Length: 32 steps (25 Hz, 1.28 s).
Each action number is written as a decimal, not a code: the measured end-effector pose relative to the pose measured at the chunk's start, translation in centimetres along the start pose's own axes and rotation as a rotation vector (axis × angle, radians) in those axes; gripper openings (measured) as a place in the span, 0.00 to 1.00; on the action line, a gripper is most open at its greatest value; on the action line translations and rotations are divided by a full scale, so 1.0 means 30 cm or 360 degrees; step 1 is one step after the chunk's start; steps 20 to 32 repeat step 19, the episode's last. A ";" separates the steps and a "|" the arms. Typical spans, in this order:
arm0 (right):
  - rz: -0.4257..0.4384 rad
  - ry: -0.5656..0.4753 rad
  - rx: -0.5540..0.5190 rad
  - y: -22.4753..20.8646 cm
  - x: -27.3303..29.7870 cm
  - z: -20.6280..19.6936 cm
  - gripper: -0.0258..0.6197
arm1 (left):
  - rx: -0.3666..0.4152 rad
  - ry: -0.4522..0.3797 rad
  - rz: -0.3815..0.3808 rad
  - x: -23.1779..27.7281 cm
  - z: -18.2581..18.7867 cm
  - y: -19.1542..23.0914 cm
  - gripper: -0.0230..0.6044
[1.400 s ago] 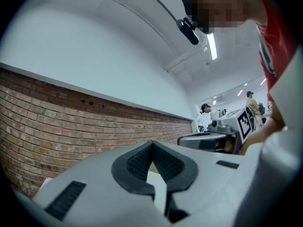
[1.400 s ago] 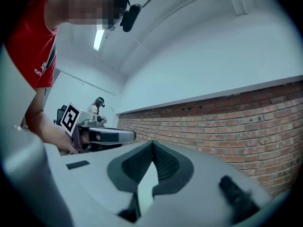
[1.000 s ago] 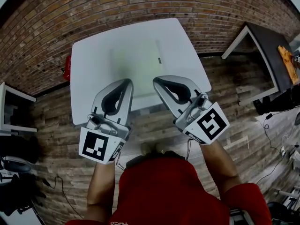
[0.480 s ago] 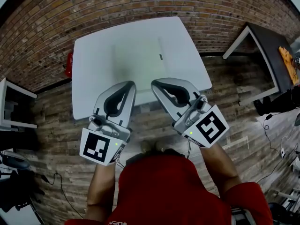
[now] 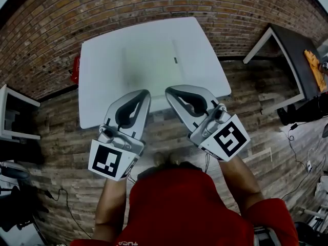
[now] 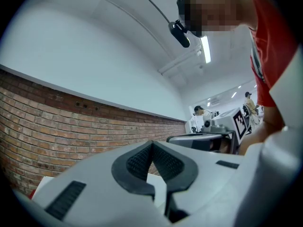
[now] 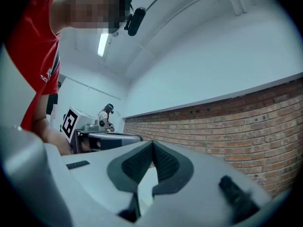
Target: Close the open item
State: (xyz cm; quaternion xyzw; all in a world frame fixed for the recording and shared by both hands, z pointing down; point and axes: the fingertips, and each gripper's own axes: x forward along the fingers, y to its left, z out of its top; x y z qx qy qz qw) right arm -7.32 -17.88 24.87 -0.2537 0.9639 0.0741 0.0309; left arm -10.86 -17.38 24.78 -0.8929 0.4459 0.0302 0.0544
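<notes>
Clenched tight on nothing: left gripper (image 5: 145, 93) and right gripper (image 5: 168, 90), side by side over the desk's (image 5: 205, 50) near edge. Mid-desk, washed out by glare, a pale flat item (image 5: 148, 60), well apart from both.

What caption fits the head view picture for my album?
Left gripper and right gripper, fingers shut and empty, side by side above the near edge of a white table.

Head view: from your head, steeply down; white table (image 5: 154, 55) in middle, brick wall (image 5: 128, 9) far, your left gripper (image 5: 146, 93) and right gripper (image 5: 167, 90) near. Each gripper view: close behind own jaws, roughly level, facing far wall; each catches other gripper and you. All three share wall.
</notes>
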 end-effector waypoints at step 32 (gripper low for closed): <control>0.0003 -0.0028 0.0006 0.030 -0.003 0.015 0.09 | -0.0005 -0.0004 0.0000 -0.018 -0.005 -0.012 0.06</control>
